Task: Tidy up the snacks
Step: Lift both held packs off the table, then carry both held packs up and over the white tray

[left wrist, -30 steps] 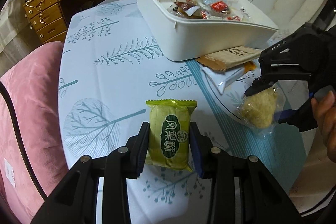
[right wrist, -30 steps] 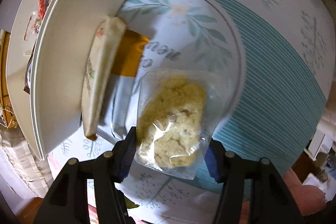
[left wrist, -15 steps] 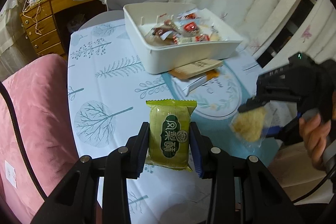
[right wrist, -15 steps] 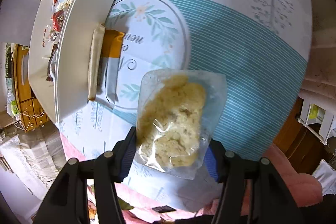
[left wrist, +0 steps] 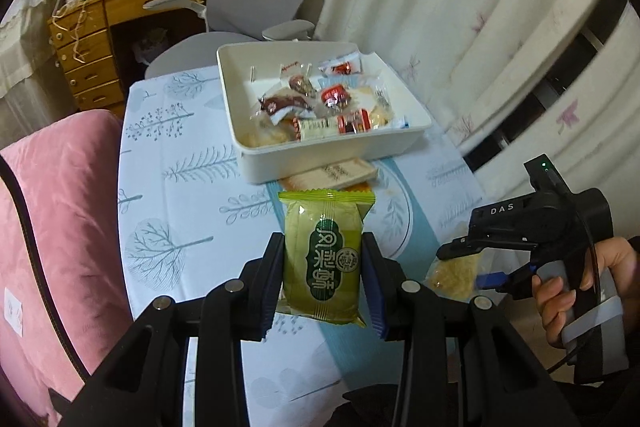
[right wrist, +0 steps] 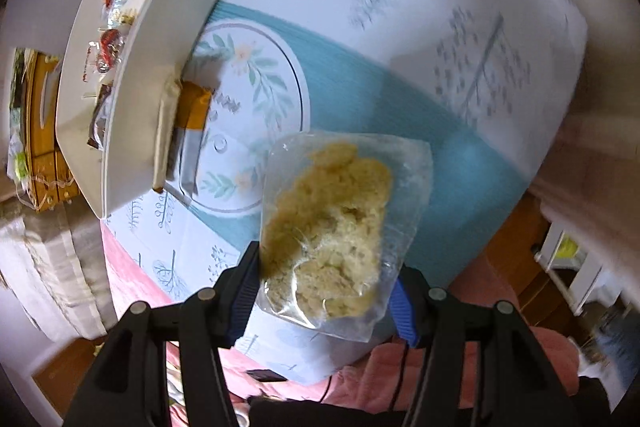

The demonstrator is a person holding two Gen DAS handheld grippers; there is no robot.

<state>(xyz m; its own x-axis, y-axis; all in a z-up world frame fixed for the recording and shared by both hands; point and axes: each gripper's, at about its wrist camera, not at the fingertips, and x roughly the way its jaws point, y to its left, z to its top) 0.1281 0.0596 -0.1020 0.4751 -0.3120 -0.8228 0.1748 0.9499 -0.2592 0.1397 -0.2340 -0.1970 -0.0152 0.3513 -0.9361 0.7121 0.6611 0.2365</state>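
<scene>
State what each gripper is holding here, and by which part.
The left gripper clamps a green snack packet across its two long sides, near the lower half. The right gripper clamps a clear bag of crumbly yellow snack across its lower end.

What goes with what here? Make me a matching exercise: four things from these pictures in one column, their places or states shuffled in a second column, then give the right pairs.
Things:
1. green packet
2. clear bag of crumbly snack
3. white bin
4. brown packet

Places or states:
A. lies on the tablecloth against the bin's near wall
B. clamped in the right gripper, off the table
C. clamped in the left gripper, off the table
D. stands on the tablecloth, holding many small wrapped snacks

Right pairs: 1-C, 2-B, 3-D, 4-A
</scene>
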